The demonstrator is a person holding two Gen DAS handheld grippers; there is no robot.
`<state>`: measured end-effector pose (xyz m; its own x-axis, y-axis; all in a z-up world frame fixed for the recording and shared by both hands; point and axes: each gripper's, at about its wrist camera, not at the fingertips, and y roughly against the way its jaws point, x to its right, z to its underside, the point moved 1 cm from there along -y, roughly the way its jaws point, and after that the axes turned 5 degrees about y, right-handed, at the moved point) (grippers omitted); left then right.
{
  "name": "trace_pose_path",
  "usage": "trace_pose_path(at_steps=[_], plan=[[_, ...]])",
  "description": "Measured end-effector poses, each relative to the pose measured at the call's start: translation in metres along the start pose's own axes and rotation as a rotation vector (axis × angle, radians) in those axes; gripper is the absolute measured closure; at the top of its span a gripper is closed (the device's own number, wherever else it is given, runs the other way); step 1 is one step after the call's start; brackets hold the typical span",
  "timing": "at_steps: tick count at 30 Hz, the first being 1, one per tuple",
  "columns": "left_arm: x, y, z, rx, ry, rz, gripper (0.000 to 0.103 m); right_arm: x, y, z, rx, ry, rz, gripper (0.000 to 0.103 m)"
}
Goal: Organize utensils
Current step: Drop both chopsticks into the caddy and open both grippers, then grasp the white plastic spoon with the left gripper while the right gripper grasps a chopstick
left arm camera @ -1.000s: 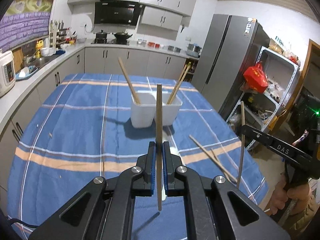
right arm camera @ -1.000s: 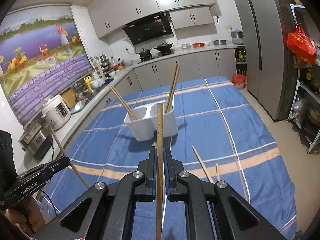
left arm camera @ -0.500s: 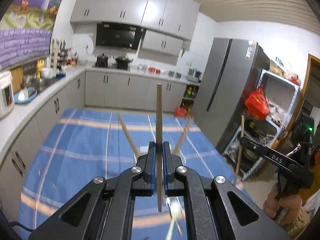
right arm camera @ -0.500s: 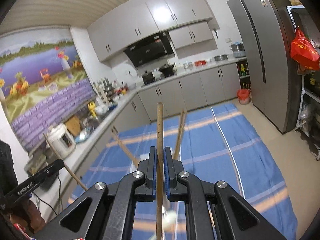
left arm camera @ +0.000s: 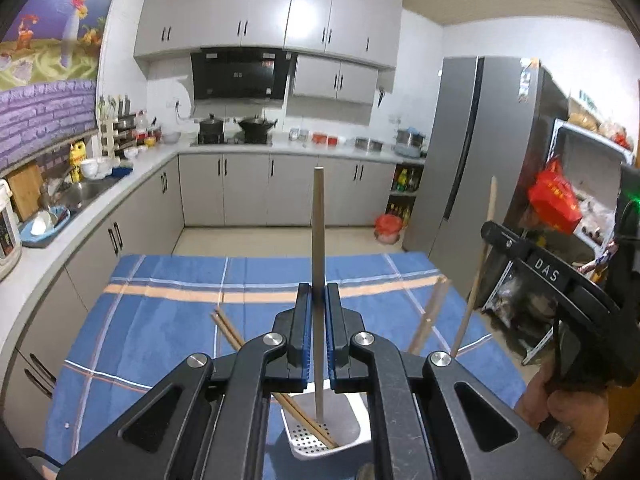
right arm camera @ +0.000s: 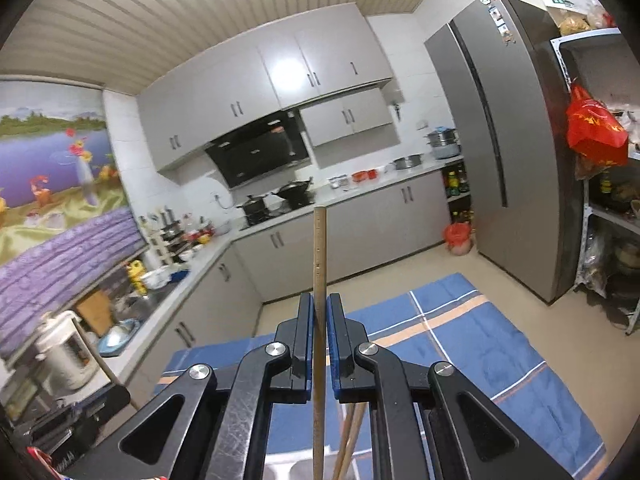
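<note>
Grey kitchen cabinets (left arm camera: 248, 188) line the far wall, with a tall steel fridge (left arm camera: 472, 152) to one side, and a blue striped cloth covers the surface (left arm camera: 168, 308) in front of them.

From the left wrist view, the left gripper (left arm camera: 319, 312) has its fingers (left arm camera: 301, 328) clenched on a pale chopstick (left arm camera: 318, 232) that stands upright between them. Its lower end hangs over the open mouth of a white utensil holder (left arm camera: 352, 428) sitting on the surface just below the gripper. Two brown chopsticks (left arm camera: 228, 328) already lean in that holder, their tips resting on its perforated floor. Another pair (left arm camera: 430, 316) leans at the right, probably in a neighbouring compartment, though the gripper body hides the base.

At the right edge of that view a hand (left arm camera: 560, 404) grasps the right gripper, which carries a second chopstick (left arm camera: 480, 256) tilted slightly.

From the right wrist view, the right gripper (right arm camera: 319, 328) has its fingers (right arm camera: 338, 332) clamped on that light wooden chopstick (right arm camera: 319, 248), held upright. Below it, two brown sticks (right arm camera: 352, 436) and a sliver of the white holder (right arm camera: 288, 466) show at the bottom edge.
</note>
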<state>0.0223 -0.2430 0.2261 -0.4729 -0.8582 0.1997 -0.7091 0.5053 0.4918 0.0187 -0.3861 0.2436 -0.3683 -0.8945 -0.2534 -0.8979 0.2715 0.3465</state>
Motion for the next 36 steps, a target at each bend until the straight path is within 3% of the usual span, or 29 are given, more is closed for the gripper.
trace_pose_path(at_steps=[5,14,16,18,22,24,30,34,36], plan=[[-0.005,-0.035,0.017,-0.081,0.016,0.000,0.097,0.011,-0.026,0.029,-0.089,-0.005,0.011,0.096],[-0.008,-0.038,0.030,-0.113,0.037,0.025,0.097,0.017,-0.034,0.061,-0.196,0.006,-0.022,0.095],[-0.009,-0.033,0.028,-0.111,0.043,0.030,0.096,0.018,-0.032,0.063,-0.211,0.011,-0.031,0.091],[-0.011,-0.023,0.027,-0.105,0.051,0.033,0.096,0.017,-0.026,0.061,-0.213,0.016,-0.037,0.076],[-0.010,0.004,0.027,-0.083,0.056,0.030,0.094,0.020,-0.001,0.054,-0.188,0.024,-0.044,0.072],[-0.009,0.022,0.028,-0.065,0.055,0.025,0.082,0.022,0.016,0.050,-0.175,0.029,-0.043,0.065],[-0.007,0.086,0.044,-0.017,0.057,0.004,0.063,0.050,0.082,0.061,-0.168,0.044,0.009,0.049],[-0.011,0.112,0.071,-0.045,0.063,-0.013,0.056,0.085,0.125,0.088,-0.222,0.042,0.083,0.047],[-0.011,0.117,0.096,-0.105,0.066,-0.028,0.056,0.107,0.147,0.106,-0.257,0.029,0.119,0.047]])
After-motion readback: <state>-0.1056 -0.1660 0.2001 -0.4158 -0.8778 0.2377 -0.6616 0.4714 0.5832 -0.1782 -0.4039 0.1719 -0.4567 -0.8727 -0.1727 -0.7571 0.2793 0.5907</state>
